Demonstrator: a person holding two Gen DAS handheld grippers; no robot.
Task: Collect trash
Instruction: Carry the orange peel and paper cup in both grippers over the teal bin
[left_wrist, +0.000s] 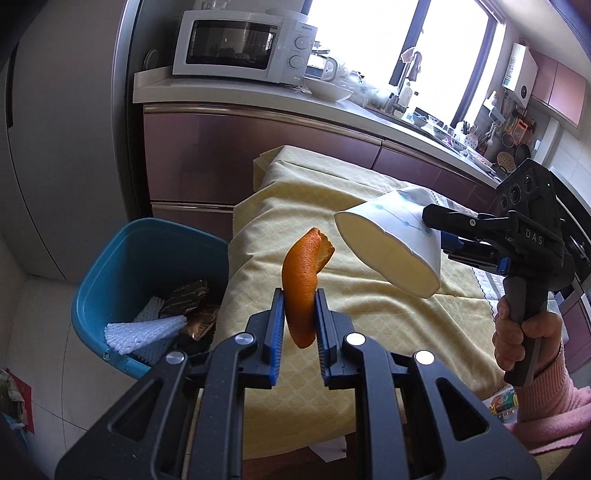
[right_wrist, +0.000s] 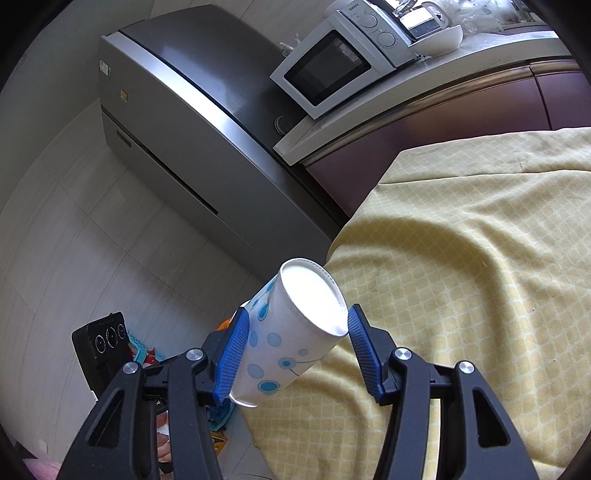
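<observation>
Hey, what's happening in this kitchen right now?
A person is clearing trash off a table with a yellow tablecloth, holding a claw in each hand. The left claw grips a curved orange peel; the right claw holds a white paper cup with blue dots. A blue plastic bin beside the table already holds wrappers.

A white microwave (left_wrist: 245, 44) stands at the left end of the kitchen counter (left_wrist: 258, 96), a white bowl (left_wrist: 327, 89) just beside it on the right. A grey refrigerator (right_wrist: 192, 122) stands left of the counter. A yellow patterned cloth (right_wrist: 480, 240) covers the tabletop, draping over its near-left corner. The floor (right_wrist: 92, 236) is pale tile.
</observation>
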